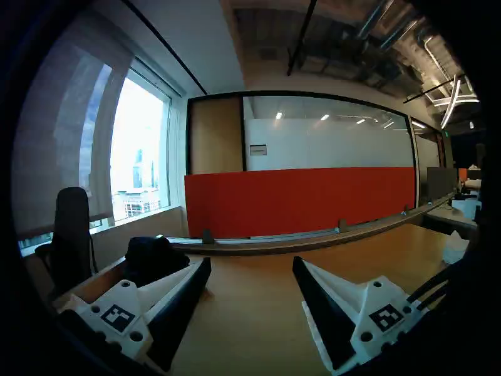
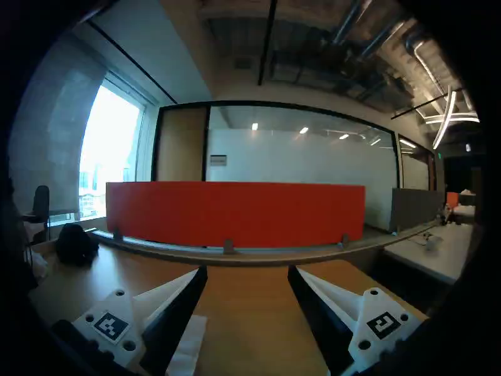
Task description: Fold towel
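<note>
The left gripper [image 1: 250,262] hangs over the wooden desk [image 1: 250,313] at the bottom of the frame, fingers wide apart and empty. The right gripper [image 2: 247,270] is also spread wide and empty. The white towel [image 2: 188,344] lies at lower left, beside one finger.

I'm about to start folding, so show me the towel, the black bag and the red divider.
towel [image 2: 188,348], right gripper view, its white corner by the bottom edge.
black bag [image 2: 75,244], right gripper view, middle of its body.
red divider [image 2: 238,213], right gripper view, centre of the panel.
</note>
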